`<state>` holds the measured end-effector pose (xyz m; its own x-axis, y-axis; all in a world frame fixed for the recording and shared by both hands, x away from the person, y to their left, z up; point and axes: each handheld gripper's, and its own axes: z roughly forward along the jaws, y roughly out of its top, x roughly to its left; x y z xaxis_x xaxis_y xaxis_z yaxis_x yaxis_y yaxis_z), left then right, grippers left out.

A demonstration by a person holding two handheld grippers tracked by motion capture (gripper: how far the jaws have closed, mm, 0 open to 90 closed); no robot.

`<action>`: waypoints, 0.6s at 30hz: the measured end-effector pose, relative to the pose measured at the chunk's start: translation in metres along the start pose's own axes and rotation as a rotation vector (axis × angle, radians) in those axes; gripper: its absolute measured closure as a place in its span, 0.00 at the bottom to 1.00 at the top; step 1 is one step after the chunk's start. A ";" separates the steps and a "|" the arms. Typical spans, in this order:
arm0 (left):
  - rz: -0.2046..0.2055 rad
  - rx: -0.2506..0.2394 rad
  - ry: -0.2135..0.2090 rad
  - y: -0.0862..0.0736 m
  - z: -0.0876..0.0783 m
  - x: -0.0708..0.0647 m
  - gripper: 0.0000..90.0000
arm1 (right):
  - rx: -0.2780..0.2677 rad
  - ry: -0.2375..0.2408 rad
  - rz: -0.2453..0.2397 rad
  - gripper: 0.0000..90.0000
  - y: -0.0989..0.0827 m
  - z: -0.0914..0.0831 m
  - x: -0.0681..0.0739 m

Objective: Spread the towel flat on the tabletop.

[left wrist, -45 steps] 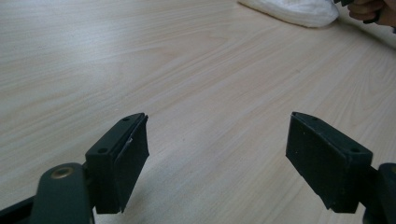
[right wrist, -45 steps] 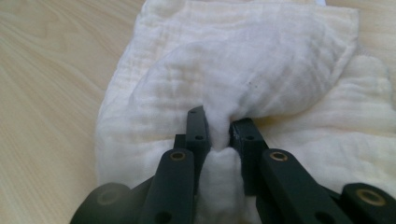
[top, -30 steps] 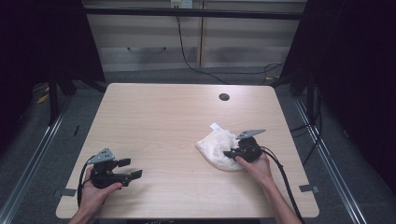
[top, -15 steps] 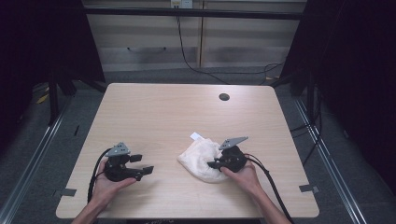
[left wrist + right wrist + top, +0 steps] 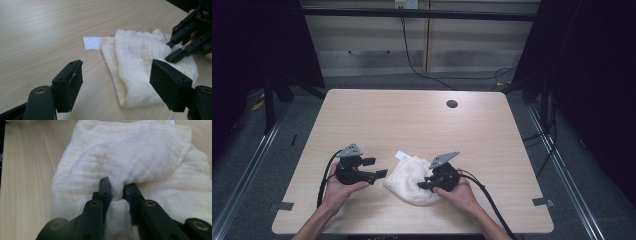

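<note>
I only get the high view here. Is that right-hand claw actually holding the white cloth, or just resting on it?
Observer: Holding. In the right gripper view, the right gripper pinches a fold of the white cloth between its jaws.
Operator: And the other claw?
Observer: The left gripper stands wide open, with nothing between its pads and the cloth's near edge ahead of it.
Operator: What's the small white bit by the cloth?
Observer: A flat tag sticking out from the cloth's edge onto the table.

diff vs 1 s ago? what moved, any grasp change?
The right gripper dragged the white cloth leftward across the table, still pinching a fold; its jaws have just been opening slightly. The left gripper moved right toward the cloth, jaws open and empty, closing a little. The table hole stayed put.
</note>
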<state>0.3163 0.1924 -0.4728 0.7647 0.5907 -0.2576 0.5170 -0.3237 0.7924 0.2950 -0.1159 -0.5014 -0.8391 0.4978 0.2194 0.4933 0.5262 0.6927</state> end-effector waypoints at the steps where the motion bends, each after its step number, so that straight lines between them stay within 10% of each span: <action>1: 0.000 0.000 0.000 0.000 0.000 0.000 0.29 | 0.002 0.007 0.004 0.85 0.001 0.002 0.002; 9: 0.071 0.080 0.006 -0.007 0.011 -0.011 0.30 | -0.048 0.018 -0.004 0.67 0.009 0.000 0.007; 18: 0.036 0.041 -0.018 -0.002 0.002 -0.006 0.31 | -0.191 -0.096 0.071 0.51 0.001 -0.067 -0.005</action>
<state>0.3113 0.1877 -0.4741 0.7898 0.5646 -0.2397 0.5043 -0.3751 0.7778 0.2846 -0.1644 -0.4562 -0.7736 0.5973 0.2116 0.4900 0.3522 0.7974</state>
